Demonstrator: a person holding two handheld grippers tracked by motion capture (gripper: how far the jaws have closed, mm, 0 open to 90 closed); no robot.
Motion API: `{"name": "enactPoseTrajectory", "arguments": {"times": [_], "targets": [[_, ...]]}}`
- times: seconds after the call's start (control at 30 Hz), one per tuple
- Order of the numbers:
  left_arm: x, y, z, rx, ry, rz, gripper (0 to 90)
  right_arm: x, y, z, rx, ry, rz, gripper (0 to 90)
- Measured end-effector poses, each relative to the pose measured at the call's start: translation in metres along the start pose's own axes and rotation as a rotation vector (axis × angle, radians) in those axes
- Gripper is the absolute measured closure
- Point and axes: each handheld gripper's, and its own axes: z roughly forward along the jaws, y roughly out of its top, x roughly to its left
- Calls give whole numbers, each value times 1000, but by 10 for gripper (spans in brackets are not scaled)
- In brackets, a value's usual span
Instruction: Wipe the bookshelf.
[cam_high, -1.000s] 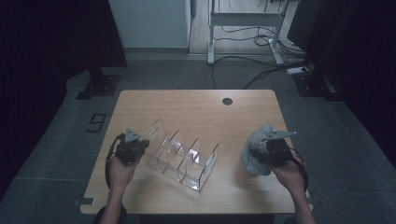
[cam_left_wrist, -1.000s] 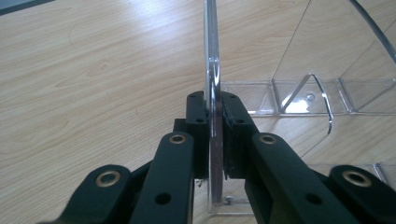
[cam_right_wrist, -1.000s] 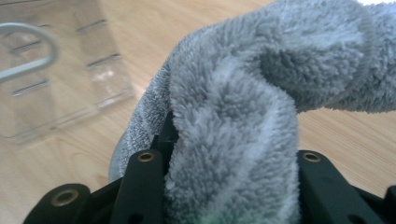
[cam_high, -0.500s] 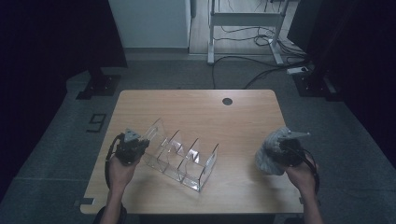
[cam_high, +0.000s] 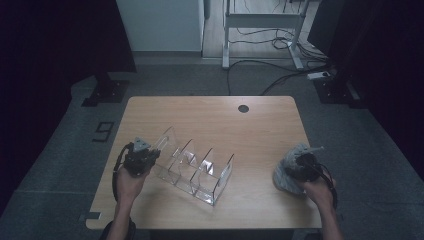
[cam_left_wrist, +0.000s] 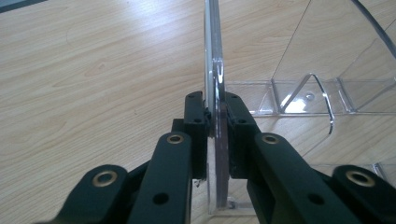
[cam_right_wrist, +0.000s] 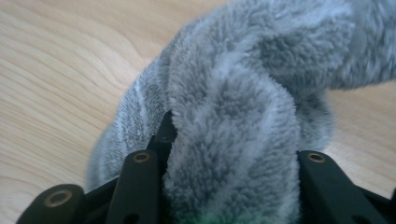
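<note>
High view: right hand-held gripper (cam_high: 299, 169) with grey fleece cloth (cam_high: 286, 175) has drawn out to the bench's (cam_high: 210, 112) right edge, well apart from the clear acrylic rack (cam_high: 195, 167); wiping looks paused.

Left gripper view: left hand-held gripper (cam_left_wrist: 216, 119) pinches the rack's end panel, steadying it.

Right gripper view: jaws clamp the bunched cloth.

One light wooden bench (cam_high: 210, 120) carries one clear acrylic divider rack (cam_high: 195, 167) at near left and one grey fluffy cloth (cam_high: 287, 175) at near right. Two black tongs are present, the left tongs (cam_high: 150, 156) and the right tongs (cam_high: 295, 172), one per hand. One dark round hole (cam_high: 243, 108) sits at the far edge.
</note>
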Motion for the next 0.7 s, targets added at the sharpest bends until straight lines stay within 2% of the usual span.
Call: {"name": "enactPoseTrajectory", "arguments": {"times": [0.03,0.2,0.33,0.37,0.4,0.43,0.47,0.5,0.67,0.7], "targets": [[0,0,0,-1,-3,-3,811,0,-2,5,25,-7,-5,559],[2,0,0,-1,-4,-6,775,-2,-4,7,25,5,0,519],[5,-1,-2,-6,3,-12,718,-3,-4,5,15,13,-14,409],[6,0,-4,-13,0,-20,647,-4,-4,3,5,16,-20,353],[6,0,-4,-13,0,-20,610,-4,-4,3,5,16,-20,353],[6,0,-6,-16,-3,-21,579,-5,-3,2,3,23,-25,314],[6,1,-7,-24,-7,-26,579,-5,-3,2,3,23,-25,314],[8,1,-9,-25,-45,-43,498,-6,-2,-1,-6,33,-20,288],[8,2,-13,-22,-74,-34,307,-7,1,-7,-36,74,-8,204],[7,2,-15,-27,-77,-32,274,-7,3,-11,-57,89,-7,176]]}}
